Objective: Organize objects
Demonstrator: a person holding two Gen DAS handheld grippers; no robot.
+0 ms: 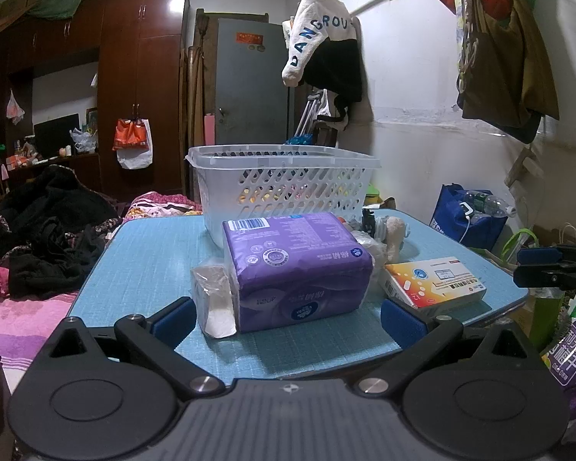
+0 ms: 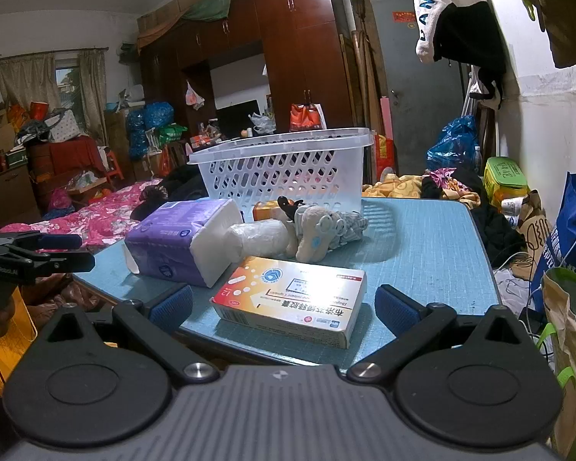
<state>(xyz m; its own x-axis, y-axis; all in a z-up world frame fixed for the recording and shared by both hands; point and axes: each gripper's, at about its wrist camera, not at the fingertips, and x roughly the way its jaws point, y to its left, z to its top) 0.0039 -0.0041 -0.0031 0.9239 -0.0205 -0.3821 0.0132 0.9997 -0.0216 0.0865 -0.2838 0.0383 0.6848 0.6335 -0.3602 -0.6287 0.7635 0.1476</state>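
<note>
clearly staged for sorting: white perforated plastic basket (image 1: 284, 188) standing at the far edge of the blue gridded tabletop (image 1: 142, 253), loose items lying in front, within easy reach. left gripper (image 1: 286, 320) hovering at the near edge with fingers spread wide, holding nothing, lined up on the purple plastic-wrapped tissue pack (image 1: 295, 269). right gripper (image 2: 284, 309) likewise spread and empty, framing the orange-and-white cardboard medicine box (image 2: 292, 299). probably readying both pickups.

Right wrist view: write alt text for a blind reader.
Open right tongs flank an orange-and-white cardboard medicine box on a light blue table. Behind it lie a purple plastic-wrapped tissue pack, a small plush toy and a white perforated plastic basket.
</note>
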